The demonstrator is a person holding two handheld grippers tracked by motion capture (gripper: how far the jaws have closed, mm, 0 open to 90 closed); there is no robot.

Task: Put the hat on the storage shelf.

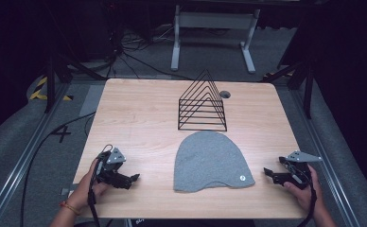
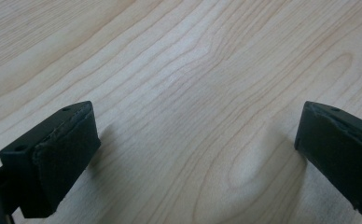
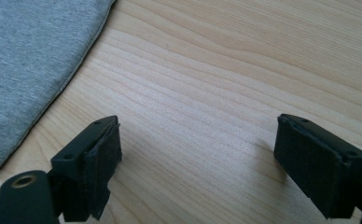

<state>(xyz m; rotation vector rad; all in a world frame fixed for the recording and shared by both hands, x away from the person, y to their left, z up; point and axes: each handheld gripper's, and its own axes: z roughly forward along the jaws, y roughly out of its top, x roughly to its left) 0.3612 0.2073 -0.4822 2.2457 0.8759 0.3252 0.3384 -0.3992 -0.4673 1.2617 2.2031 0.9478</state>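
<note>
A grey knit beanie (image 1: 212,161) lies flat on the wooden table (image 1: 139,113), its rounded crown toward the far side. My left gripper (image 1: 133,178) rests near the table's front left, open, with bare wood between its jaws (image 2: 193,149). My right gripper (image 1: 268,172) sits at the front right, open and pointing toward the beanie's edge (image 3: 34,60). Nothing lies between its pads (image 3: 102,158), and a small gap of wood separates it from the beanie.
A black wire triangular rack (image 1: 203,104) stands just behind the beanie. A round cable hole (image 1: 225,94) sits beside it. Beyond the table are cables on the floor and a white stand (image 1: 214,23). Metal rails run along both sides.
</note>
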